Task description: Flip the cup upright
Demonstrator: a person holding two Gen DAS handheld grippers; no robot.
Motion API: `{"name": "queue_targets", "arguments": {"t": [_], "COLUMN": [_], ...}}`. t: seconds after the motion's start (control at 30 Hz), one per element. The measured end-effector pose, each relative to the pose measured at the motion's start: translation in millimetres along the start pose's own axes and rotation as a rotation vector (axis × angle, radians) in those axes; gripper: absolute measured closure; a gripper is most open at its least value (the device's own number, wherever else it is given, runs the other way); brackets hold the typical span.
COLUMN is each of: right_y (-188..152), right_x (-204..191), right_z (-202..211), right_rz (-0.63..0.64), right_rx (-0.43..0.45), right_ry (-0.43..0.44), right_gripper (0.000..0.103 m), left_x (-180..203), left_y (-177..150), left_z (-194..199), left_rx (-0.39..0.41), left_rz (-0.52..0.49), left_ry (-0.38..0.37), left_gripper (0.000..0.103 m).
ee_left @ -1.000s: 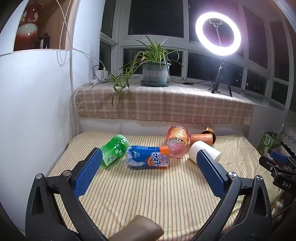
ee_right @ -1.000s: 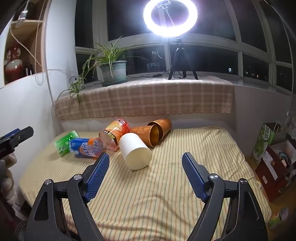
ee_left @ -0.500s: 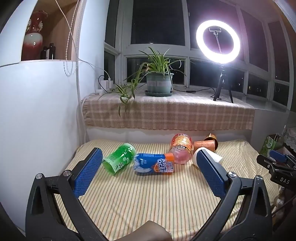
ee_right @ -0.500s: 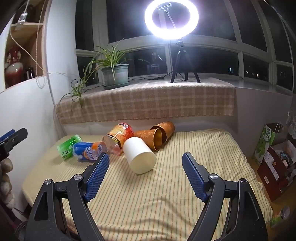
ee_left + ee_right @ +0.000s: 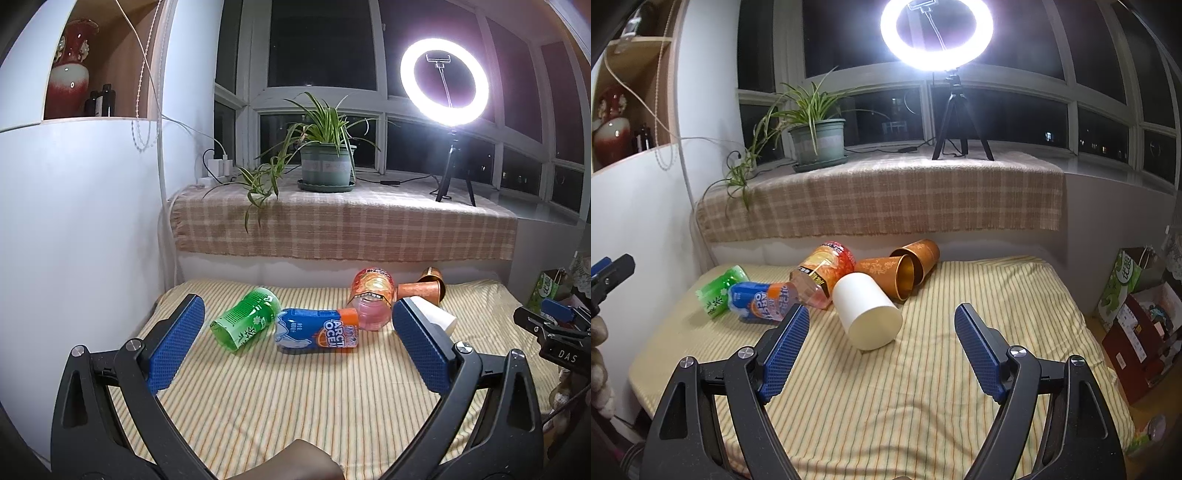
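Observation:
Several cups lie on their sides on a striped yellow cloth [image 5: 923, 387]. A white cup [image 5: 866, 310] lies nearest my right gripper [image 5: 882, 325], which is open and empty just in front of it. Behind it lie two orange-gold cups [image 5: 886, 275], [image 5: 921, 254], an orange-pink cup [image 5: 822, 273], a blue cup [image 5: 759, 301] and a green cup [image 5: 720, 288]. My left gripper [image 5: 295, 328] is open and empty, back from the green cup [image 5: 245, 317] and blue cup [image 5: 317, 330]. The white cup [image 5: 437, 317] is partly hidden behind its right finger.
A white wall [image 5: 74, 240] stands at the left. A ledge with a checked cloth [image 5: 886, 199] holds a potted plant [image 5: 818, 142] and a ring light [image 5: 936, 35]. Boxes [image 5: 1137, 314] stand at the right, beyond the cloth's edge.
Both grippers have drawn back and risen a little from the cups, the left one more. Both stay open and the cups have not moved.

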State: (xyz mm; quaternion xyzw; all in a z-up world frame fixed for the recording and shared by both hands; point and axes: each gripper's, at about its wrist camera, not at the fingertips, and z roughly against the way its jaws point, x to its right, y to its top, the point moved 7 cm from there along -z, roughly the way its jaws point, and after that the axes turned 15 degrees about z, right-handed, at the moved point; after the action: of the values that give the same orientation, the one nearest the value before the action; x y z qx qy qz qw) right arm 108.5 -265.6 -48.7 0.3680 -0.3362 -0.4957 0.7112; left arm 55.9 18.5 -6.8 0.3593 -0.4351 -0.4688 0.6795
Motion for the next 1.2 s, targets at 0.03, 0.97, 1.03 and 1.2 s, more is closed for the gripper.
{"name": "queue_targets", "arguments": {"t": [0.03,0.97,1.03,1.2], "right_y": [1,1,2,2], "right_x": [0,2,1,2], "right_z": [-2,-13,-13,-13], "right_rz": [-0.004,-0.040,-0.041,-0.038], "right_rx": [-0.001,-0.008,-0.008,-0.006], "right_ry": [0.003,0.020,0.019,0.019], "right_gripper": [0.022,0.022,0.022,0.022], "left_x": [-1,3,3,3], "left_y": [1,-5,-5,-4], "left_z": [-1,-11,-11,-11], "left_rx": [0.001,-0.006,-0.005,-0.007], "left_rz": [-0.001,-0.006,-0.008,-0.005], "left_ry": [0.003,0.003,0.006,0.006], "left_gripper": [0.000,0.000,0.000,0.000]}}
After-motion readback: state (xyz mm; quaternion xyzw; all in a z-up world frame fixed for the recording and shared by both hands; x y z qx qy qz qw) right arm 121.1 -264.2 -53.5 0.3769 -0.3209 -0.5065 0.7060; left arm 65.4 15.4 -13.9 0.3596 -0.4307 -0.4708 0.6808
